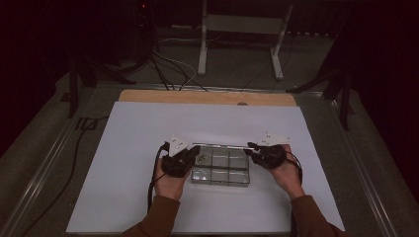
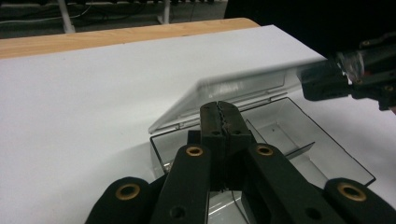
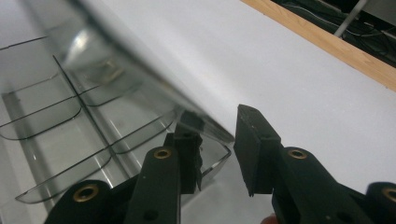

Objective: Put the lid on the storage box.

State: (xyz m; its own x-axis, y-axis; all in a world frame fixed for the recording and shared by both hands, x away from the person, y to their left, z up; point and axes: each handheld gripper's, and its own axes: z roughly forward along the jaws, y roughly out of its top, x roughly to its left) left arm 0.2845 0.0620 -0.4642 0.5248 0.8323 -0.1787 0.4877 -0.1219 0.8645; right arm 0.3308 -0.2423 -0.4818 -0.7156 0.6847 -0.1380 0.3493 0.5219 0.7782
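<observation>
Clear plastic is what you are working with: a compartment box (image 1: 220,169) sits in the middle of the white sheet (image 1: 123,163), between your two hands, with its lid (image 2: 243,88) raised on a slant over the far edge.

Your right gripper (image 3: 217,140) has its jaws spread, with the lid's right corner between them; I cannot tell whether the pads truly press on it. If they don't, the lid could slip out and drop shut, and a hard pull could drag or tip the light box across the sheet.

Your left gripper (image 2: 220,114) has its jaws pressed together with nothing between them, hovering over the box's left end. Held that low, it could catch on the lid or knock the rim.

As for contents, the box is split into two rows of cells. One small metallic-looking piece (image 1: 202,158) lies in the far left cell; what it is I cannot tell. The other cells look bare.
</observation>
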